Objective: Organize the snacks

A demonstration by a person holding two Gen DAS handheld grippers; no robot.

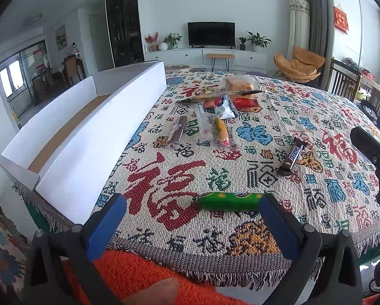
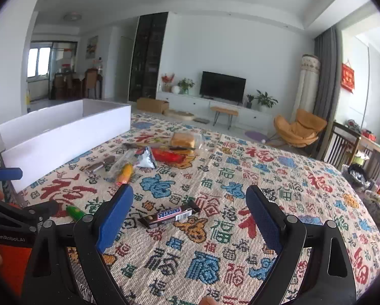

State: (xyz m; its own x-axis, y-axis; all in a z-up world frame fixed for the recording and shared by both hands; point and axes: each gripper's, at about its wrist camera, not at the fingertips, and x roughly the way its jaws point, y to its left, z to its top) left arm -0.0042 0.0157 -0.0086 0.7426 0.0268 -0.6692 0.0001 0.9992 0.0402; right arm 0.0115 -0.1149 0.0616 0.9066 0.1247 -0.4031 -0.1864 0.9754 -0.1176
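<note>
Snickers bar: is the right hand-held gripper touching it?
Apart. The right wrist view shows the Snickers bar lying between and beyond the open right hand-held gripper, cloth visible around it.

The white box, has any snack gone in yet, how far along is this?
Nothing looks done: the white box shows only bare cardboard. Both hand-held grippers are open, the left near the green sausage, the right facing the Snickers bar. Every snack remains on the cloth.

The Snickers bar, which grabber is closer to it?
Right. The Snickers bar lies just ahead of the open right gripper, between its fingers' line. The open left gripper sits over by the green sausage, farther off.
</note>
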